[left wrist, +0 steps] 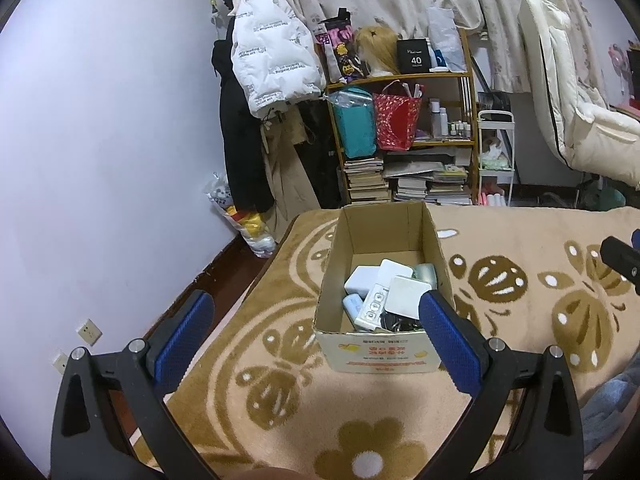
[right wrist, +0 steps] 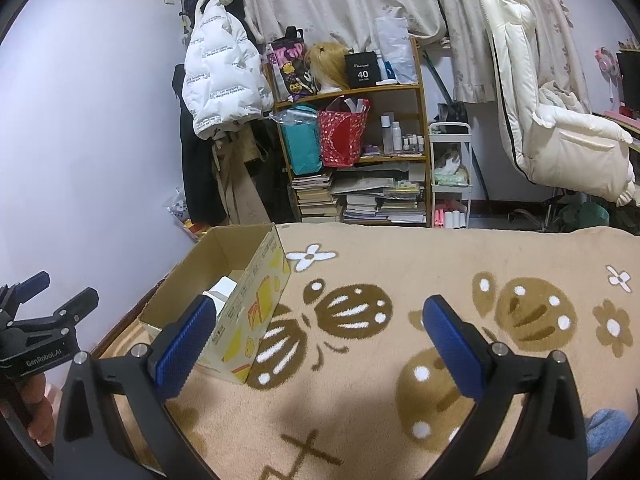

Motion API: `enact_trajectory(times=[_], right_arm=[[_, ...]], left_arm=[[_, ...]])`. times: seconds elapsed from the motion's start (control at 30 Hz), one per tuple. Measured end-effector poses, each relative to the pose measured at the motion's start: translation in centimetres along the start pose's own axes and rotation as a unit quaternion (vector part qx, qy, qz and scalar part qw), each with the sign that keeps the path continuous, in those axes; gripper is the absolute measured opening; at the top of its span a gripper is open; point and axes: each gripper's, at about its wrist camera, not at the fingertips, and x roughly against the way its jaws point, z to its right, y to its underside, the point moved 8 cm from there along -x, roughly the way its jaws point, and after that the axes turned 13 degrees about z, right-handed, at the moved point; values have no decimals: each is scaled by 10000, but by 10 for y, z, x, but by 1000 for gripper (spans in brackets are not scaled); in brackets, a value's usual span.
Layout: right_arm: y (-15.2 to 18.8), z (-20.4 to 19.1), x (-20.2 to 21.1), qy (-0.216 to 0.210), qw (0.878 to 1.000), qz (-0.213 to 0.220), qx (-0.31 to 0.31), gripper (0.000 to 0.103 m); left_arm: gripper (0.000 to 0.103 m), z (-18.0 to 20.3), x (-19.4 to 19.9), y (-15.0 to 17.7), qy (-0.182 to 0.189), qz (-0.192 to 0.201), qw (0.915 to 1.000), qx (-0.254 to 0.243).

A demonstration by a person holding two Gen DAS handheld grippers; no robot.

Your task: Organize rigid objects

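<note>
Nearest the left camera, the left hand-held gripper stands wide open with nothing between its blue pads, poised above a tan blanket patterned with brown butterflies and flowers. The right hand-held gripper is likewise spread open and empty over the same blanket. Just ahead of the left hand-held gripper sits an open cardboard box, its right pad overlapping the box's near right corner in view. Inside lie white chargers, a white power strip and dark cables, partly hidden by the pad and hard to sort out. From the right camera the box lies to the left, behind the left finger. Farther back stand a cluttered wooden shelf, a white puffer jacket, curtains and a cream chair.
</note>
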Motion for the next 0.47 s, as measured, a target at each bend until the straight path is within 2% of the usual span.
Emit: enact_trajectory(times=[0.47], right_arm=[[1, 3, 0, 22, 10000, -10, -8, 103]], left_arm=[[102, 1, 1, 0, 13, -12, 10000, -46]])
